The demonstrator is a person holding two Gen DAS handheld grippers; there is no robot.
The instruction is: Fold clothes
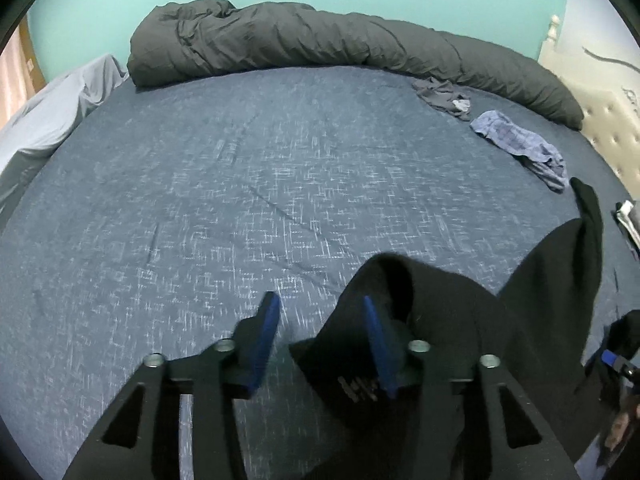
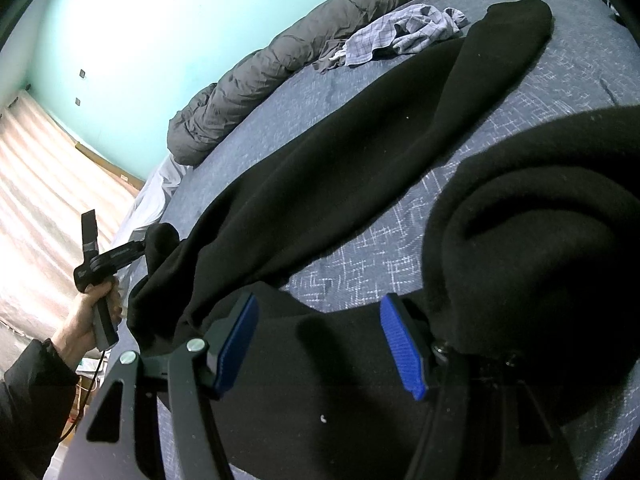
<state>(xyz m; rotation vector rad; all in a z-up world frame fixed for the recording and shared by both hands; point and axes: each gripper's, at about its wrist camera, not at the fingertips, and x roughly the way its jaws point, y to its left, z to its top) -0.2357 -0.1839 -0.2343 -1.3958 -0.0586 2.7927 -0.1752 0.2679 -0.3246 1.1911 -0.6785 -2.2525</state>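
My left gripper (image 1: 320, 332) has its two blue pads apart. The black garment (image 1: 460, 320) is draped over the right pad, and I see only bed sheet between the pads, so nothing is pinched there. My right gripper (image 2: 324, 344) also has its two blue pads standing wide apart, with black cloth lying under the gap. A thick fold of it is bunched against the outer side of the right pad. The pads do not squeeze it.

The black garment lies on the blue bed (image 1: 240, 200), at the near edge, close to both grippers.

My left camera shows the big bare part of the bed, and a padded headboard (image 1: 612, 128) at the far right. My right camera does not show those. But it shows the long black piece (image 2: 360, 140) stretched across the bed, and my left hand (image 2: 86, 320) holding the other gripper's handle, with a dark sleeve (image 2: 28, 396).

I count one grey blanket (image 1: 320, 44) rolled along the far side. I count one checked blue cloth (image 1: 520, 140), crumpled. I count one small grey cloth (image 1: 444, 96) just beside it. I count one black garment, and two grippers.
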